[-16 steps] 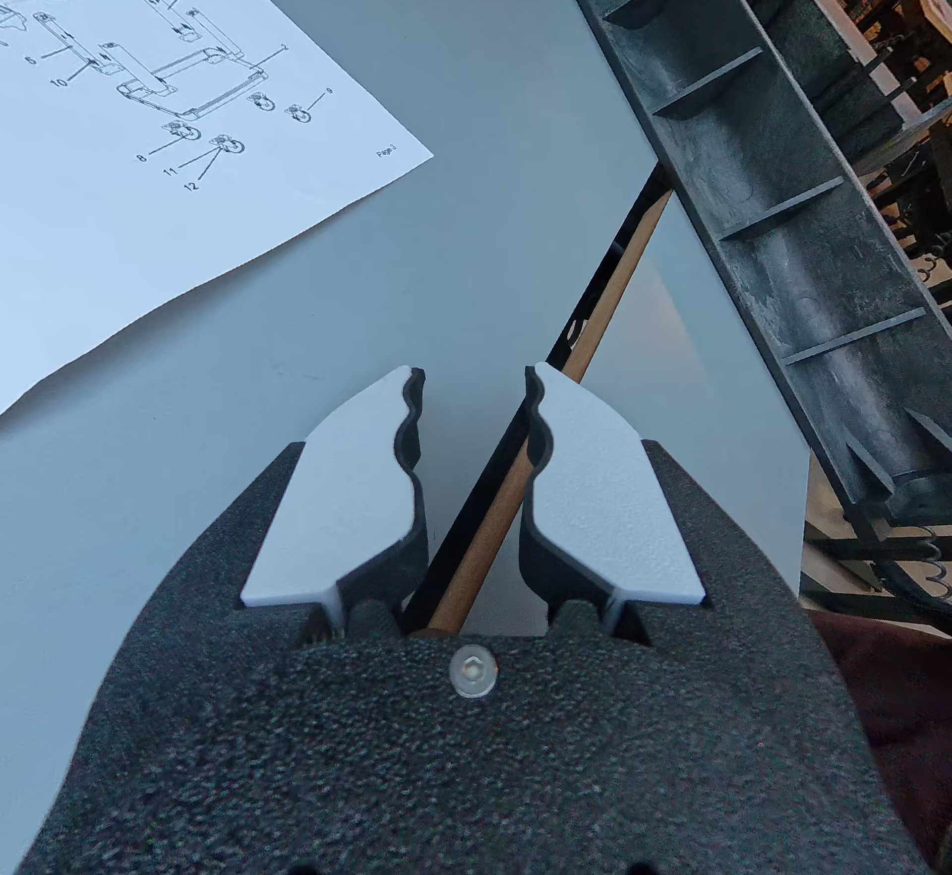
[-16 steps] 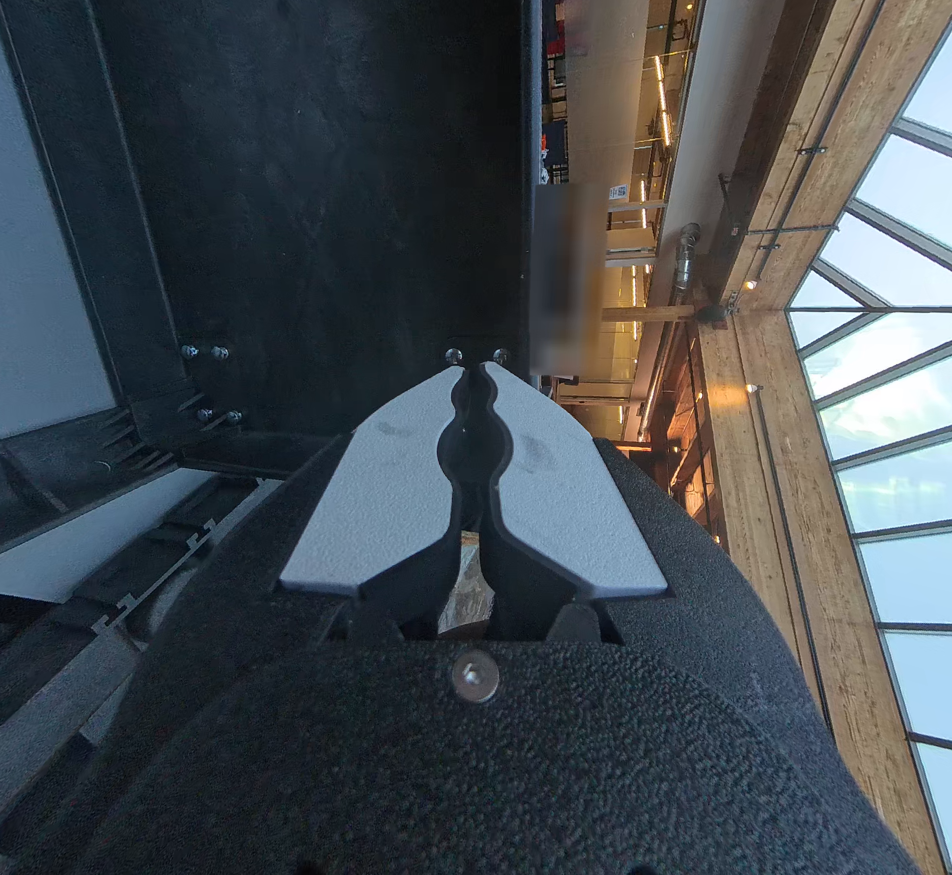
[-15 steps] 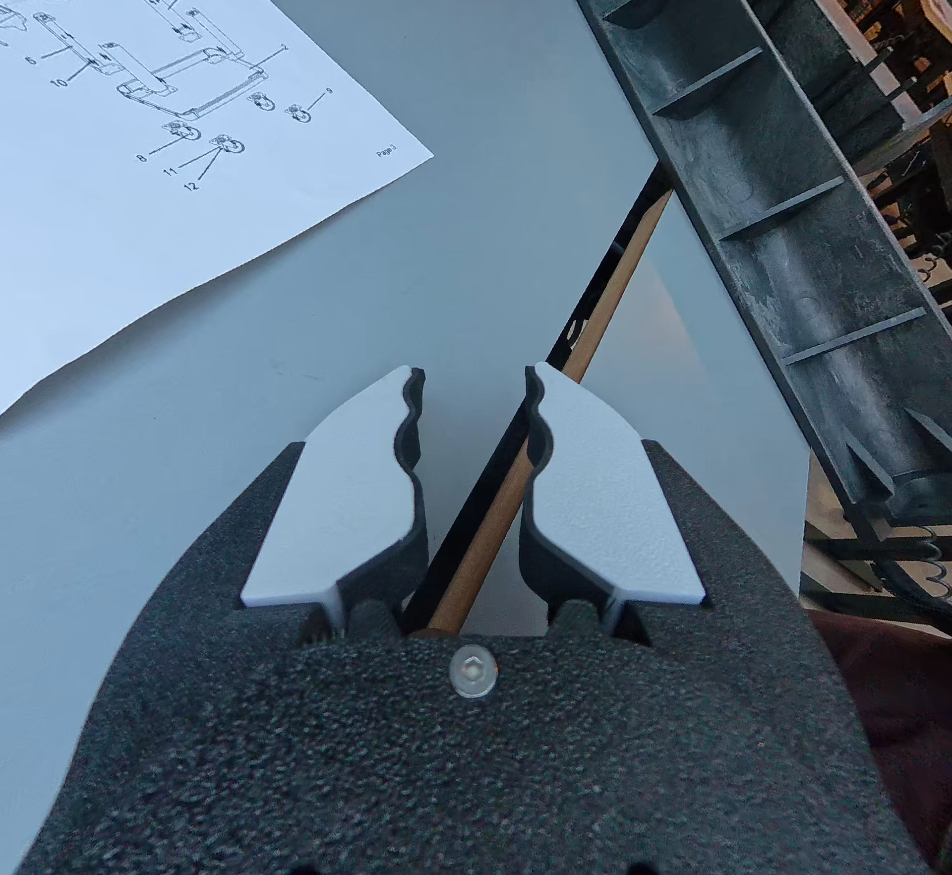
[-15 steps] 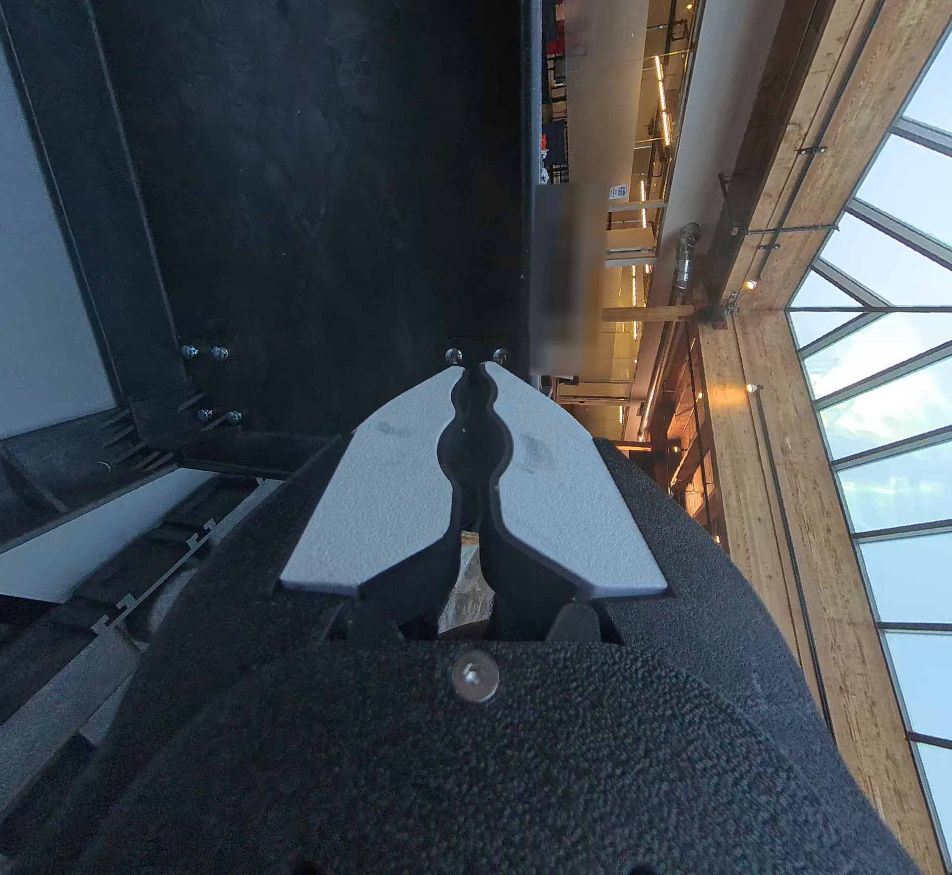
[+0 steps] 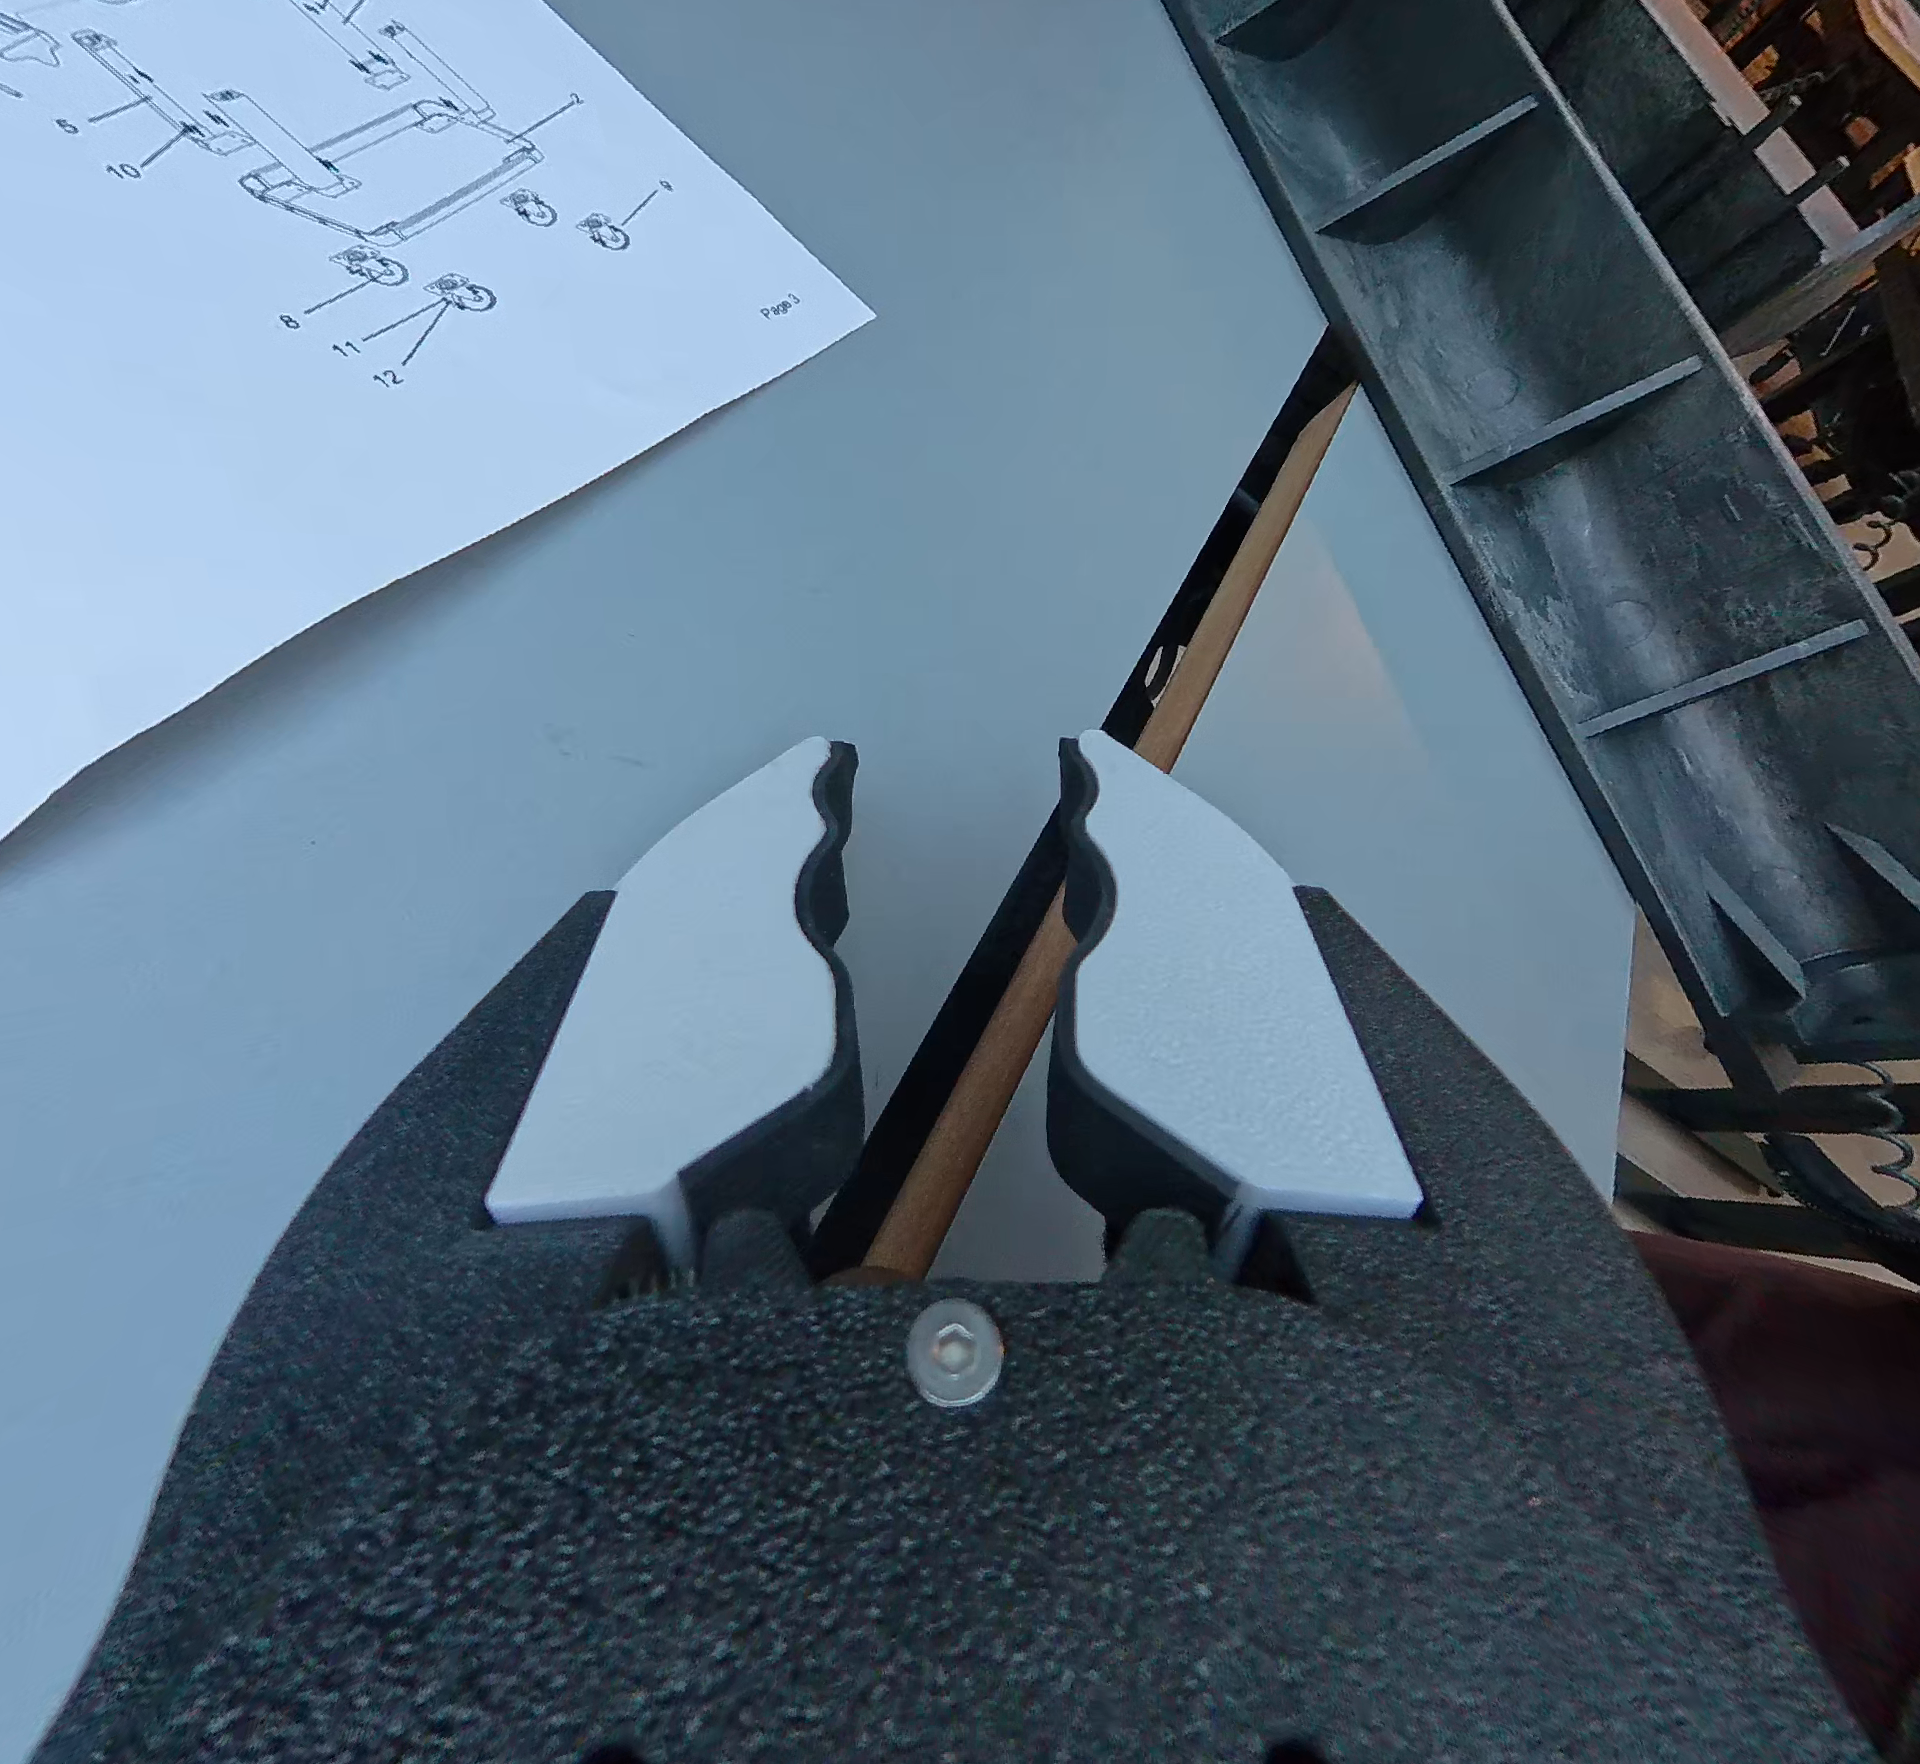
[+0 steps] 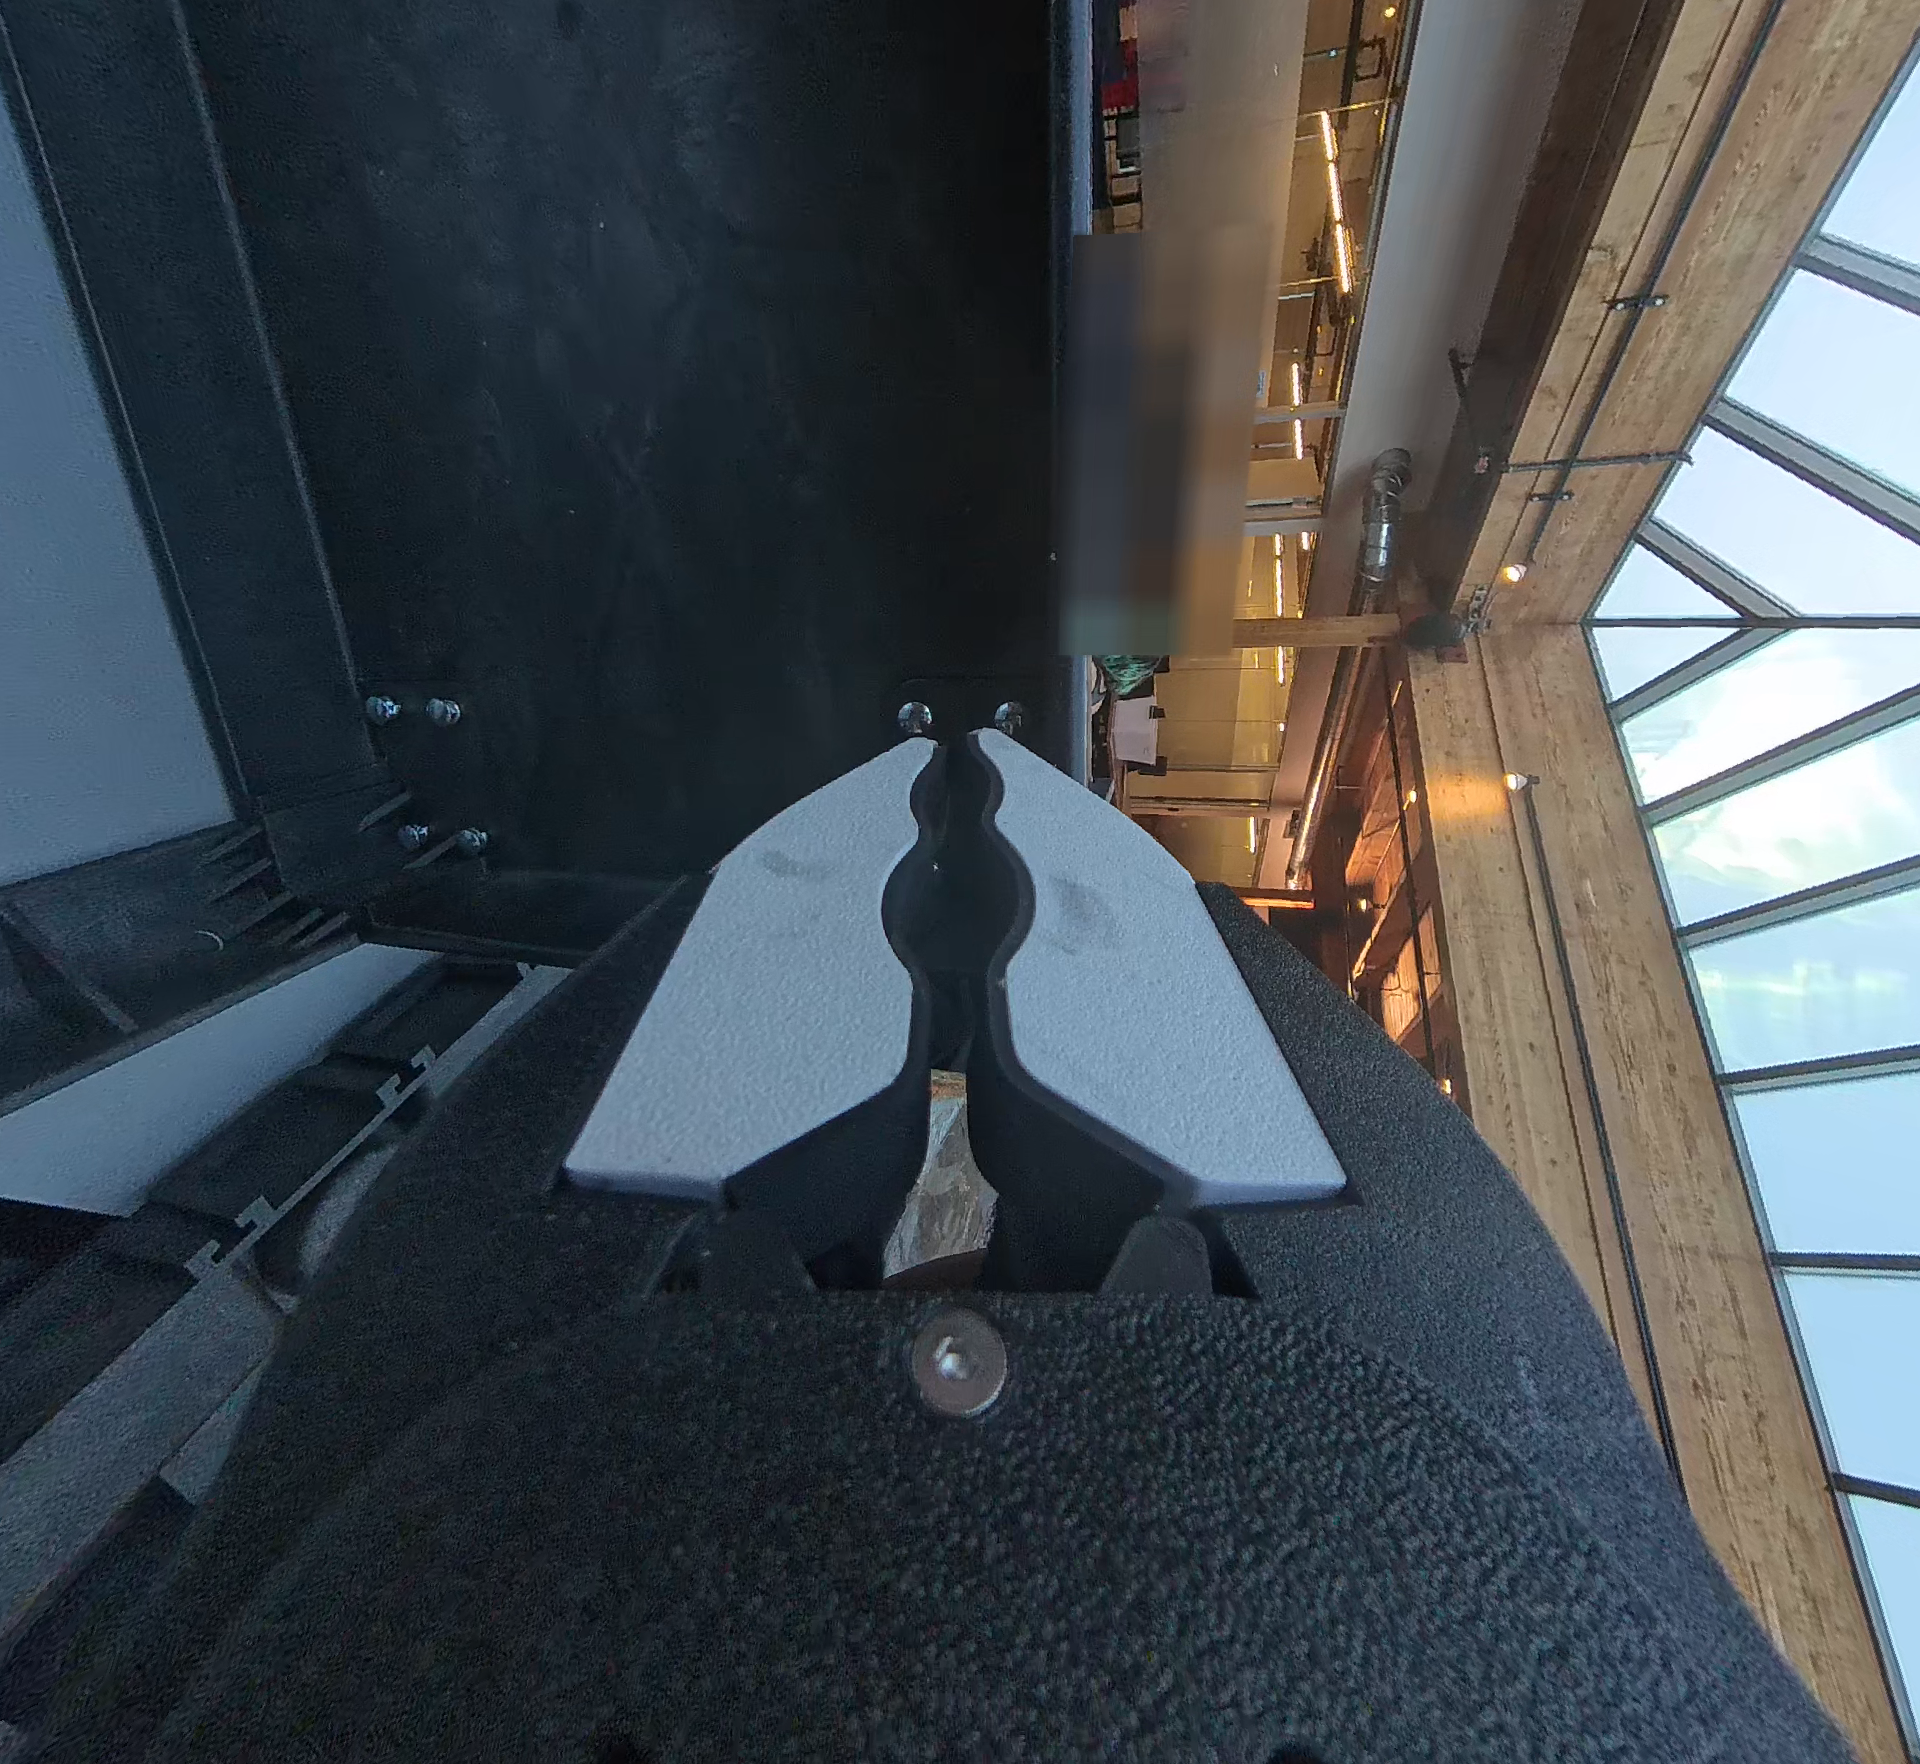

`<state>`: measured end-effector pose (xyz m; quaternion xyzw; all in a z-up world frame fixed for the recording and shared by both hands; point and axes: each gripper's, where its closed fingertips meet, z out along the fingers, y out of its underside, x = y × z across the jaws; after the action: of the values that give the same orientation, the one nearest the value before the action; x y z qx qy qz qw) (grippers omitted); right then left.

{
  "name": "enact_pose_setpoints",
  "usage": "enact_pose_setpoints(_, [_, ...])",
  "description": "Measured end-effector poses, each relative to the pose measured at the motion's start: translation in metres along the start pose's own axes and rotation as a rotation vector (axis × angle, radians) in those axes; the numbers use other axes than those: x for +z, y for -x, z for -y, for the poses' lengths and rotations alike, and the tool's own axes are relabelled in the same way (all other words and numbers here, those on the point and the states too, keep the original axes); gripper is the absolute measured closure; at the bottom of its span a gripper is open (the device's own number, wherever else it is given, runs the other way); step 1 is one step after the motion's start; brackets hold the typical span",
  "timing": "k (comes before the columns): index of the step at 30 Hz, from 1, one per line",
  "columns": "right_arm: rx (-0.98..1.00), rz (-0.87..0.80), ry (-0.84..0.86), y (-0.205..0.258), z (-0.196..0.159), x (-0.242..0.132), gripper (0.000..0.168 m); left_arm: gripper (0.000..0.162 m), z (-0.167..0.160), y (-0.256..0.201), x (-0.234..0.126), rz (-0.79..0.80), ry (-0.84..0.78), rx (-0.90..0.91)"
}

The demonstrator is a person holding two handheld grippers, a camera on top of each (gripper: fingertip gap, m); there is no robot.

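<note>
My left gripper is open and empty. It hovers over a grey table, close to the table's wood-coloured edge strip, which runs between its fingers. A black ribbed plastic part stands tilted to its right. My right gripper is shut, its tips nearly touching. It points at a large black plastic panel, right below two small bolt heads. I see nothing clearly held between the fingers.
A white sheet with a parts drawing lies on the table at the upper left. More bolt heads sit on the panel's left side. In the right wrist view, a hall with wooden beams and windows lies beyond the panel. There is about 50 cm between the tips of the two grippers.
</note>
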<state>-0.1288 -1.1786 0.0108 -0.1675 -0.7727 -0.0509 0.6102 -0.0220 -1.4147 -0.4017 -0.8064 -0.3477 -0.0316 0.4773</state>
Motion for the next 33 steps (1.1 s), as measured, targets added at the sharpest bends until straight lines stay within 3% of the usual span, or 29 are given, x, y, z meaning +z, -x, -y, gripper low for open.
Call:
enact_pose_setpoints(1, [0.001, 0.000, 0.000, 0.0000, 0.0000, 0.0000, 0.164, 0.123, 0.0000, 0.0000, 0.0000, 0.000, 0.000, 0.000])
enact_pose_setpoints(33, [0.004, 0.001, -0.008, 0.0004, 0.0005, -0.0011, 0.164, 0.123, 0.0003, 0.0024, -0.0004, 0.024, -0.003, -0.002])
